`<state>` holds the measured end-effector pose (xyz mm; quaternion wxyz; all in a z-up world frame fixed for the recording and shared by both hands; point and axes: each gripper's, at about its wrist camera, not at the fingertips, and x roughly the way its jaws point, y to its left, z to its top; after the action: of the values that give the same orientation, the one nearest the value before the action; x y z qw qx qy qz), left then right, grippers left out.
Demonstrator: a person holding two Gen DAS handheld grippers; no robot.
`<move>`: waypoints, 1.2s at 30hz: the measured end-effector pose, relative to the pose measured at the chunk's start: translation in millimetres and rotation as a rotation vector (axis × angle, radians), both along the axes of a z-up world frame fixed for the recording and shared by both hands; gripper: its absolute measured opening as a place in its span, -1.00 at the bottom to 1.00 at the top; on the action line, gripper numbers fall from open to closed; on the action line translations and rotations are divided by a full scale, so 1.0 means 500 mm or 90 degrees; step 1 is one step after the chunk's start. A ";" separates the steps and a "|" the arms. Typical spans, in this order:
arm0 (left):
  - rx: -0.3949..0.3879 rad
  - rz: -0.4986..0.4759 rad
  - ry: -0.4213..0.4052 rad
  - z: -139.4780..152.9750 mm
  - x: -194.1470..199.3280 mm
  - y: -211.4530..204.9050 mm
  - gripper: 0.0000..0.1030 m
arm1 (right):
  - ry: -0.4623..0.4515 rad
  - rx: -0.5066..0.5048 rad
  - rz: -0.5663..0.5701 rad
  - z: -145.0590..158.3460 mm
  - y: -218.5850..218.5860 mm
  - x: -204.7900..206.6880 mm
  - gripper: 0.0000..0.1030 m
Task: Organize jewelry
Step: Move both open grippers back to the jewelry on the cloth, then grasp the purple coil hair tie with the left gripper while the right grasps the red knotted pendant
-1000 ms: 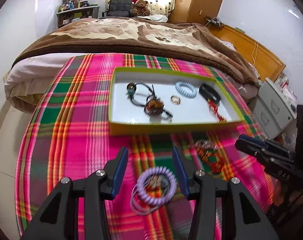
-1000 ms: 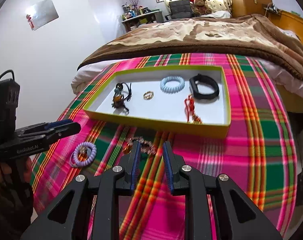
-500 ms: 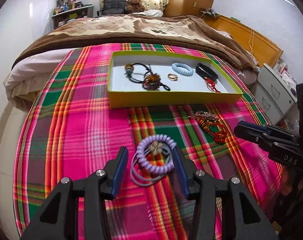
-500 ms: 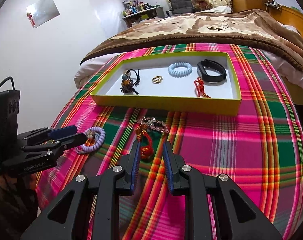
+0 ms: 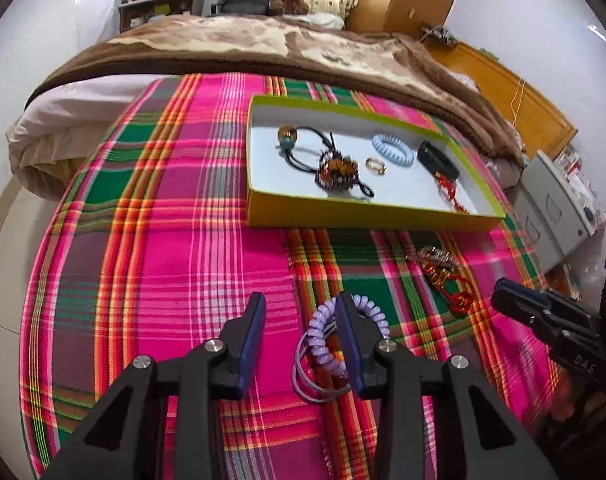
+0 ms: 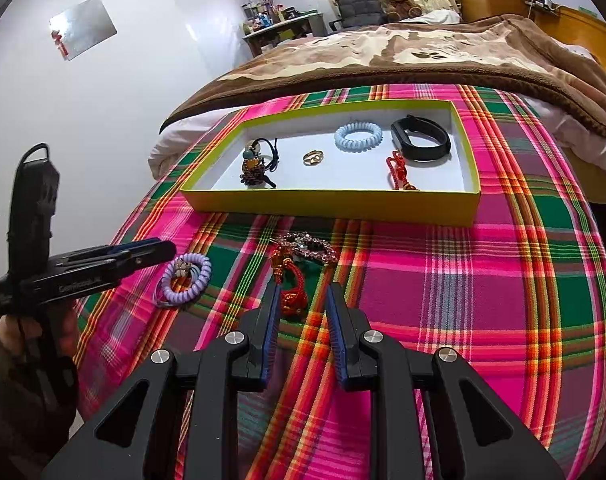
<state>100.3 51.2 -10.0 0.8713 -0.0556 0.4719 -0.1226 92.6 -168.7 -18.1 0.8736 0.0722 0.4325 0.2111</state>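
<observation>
A yellow-green tray (image 5: 367,210) (image 6: 335,200) on the plaid cloth holds a black cord with beads (image 5: 335,168), a gold ring (image 6: 313,157), a pale blue coil band (image 6: 358,136), a black wristband (image 6: 421,138) and a red knot cord (image 6: 397,170). A purple coil hair tie (image 5: 323,346) (image 6: 187,278) lies on the cloth, partly under my left gripper's right finger. My left gripper (image 5: 299,322) is open and empty. A red knot charm (image 6: 291,280) and a beaded bracelet (image 6: 309,246) lie just ahead of my right gripper (image 6: 303,300), which is open and empty.
The plaid cloth (image 5: 163,240) covers a round surface that drops off at its edges. A bed with a brown blanket (image 5: 263,44) lies behind the tray. A grey cabinet (image 5: 559,208) stands at the right. A white wall is on the left.
My left gripper has shifted left, so the purple hair tie now lies under its right finger instead of between the fingers. My right gripper has opened wider and moved closer to the red charm.
</observation>
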 end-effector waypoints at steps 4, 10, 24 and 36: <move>0.018 -0.015 0.013 -0.014 -0.006 -0.013 -0.48 | 0.000 0.000 0.004 -0.001 0.002 0.007 -0.54; 0.036 -0.028 0.016 -0.019 -0.006 -0.022 -0.61 | 0.010 -0.012 -0.006 -0.011 -0.003 0.020 -0.54; 0.121 -0.081 -0.008 -0.011 -0.014 -0.054 -0.78 | 0.015 -0.027 0.011 -0.014 0.013 0.033 -0.54; 0.090 -0.059 -0.040 0.010 -0.031 -0.039 -0.80 | 0.051 -0.031 0.047 -0.042 0.041 0.052 -0.54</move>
<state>84.7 31.9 -5.1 0.8807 0.0316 0.4542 -0.1307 118.7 -148.5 -39.1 0.8489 0.0434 0.4742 0.2293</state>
